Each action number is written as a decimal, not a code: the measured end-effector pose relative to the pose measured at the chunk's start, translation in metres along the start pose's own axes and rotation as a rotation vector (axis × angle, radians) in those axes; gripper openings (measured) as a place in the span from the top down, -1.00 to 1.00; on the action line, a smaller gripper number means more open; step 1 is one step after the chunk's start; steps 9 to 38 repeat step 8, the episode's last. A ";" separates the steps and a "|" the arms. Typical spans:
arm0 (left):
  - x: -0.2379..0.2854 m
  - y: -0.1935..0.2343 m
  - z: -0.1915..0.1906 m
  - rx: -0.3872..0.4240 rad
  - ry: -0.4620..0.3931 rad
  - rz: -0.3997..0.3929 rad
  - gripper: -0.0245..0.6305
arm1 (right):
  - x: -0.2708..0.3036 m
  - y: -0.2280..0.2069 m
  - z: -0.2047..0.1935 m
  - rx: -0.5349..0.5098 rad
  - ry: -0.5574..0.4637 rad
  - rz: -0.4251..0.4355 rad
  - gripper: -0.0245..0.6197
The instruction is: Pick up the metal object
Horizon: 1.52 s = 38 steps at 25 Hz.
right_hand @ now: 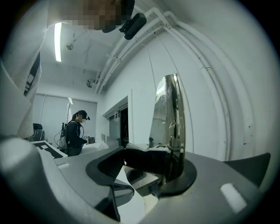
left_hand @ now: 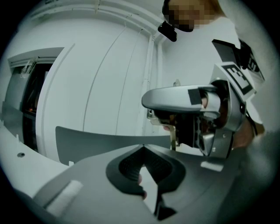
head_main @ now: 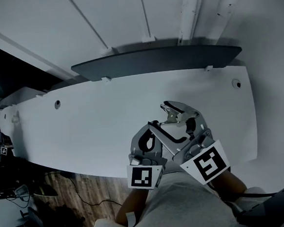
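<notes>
The metal object point(head_main: 174, 114), a shiny chrome piece with a curved lever top, hangs above the white table point(head_main: 84, 125), close to the person's body. My right gripper point(head_main: 183, 123) is shut on it. In the right gripper view the chrome part point(right_hand: 171, 118) stands upright between the right gripper's point(right_hand: 146, 168) jaws. My left gripper point(head_main: 149, 130) sits just left of it, shut with nothing in it. In the left gripper view the left gripper point(left_hand: 146, 175) has its jaws together, and the metal object point(left_hand: 179, 98) shows beyond them, held by the right gripper point(left_hand: 221, 131).
A dark grey panel point(head_main: 157, 60) runs along the table's far edge against the white wall. Wood floor point(head_main: 84, 193) and cables point(head_main: 11, 192) lie below the table's near left edge. A person point(right_hand: 74, 135) stands far off in the room.
</notes>
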State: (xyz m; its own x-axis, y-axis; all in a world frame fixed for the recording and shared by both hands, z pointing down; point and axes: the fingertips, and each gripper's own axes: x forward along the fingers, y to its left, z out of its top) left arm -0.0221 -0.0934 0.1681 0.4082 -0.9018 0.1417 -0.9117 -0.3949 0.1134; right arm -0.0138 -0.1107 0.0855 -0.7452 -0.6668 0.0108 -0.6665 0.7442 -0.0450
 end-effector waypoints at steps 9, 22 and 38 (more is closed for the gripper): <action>0.002 -0.003 0.004 0.018 -0.019 -0.002 0.93 | -0.002 -0.001 -0.002 0.003 -0.001 -0.006 0.17; 0.002 -0.003 0.004 0.018 -0.019 -0.002 0.93 | -0.002 -0.001 -0.002 0.003 -0.001 -0.006 0.17; 0.002 -0.003 0.004 0.018 -0.019 -0.002 0.93 | -0.002 -0.001 -0.002 0.003 -0.001 -0.006 0.17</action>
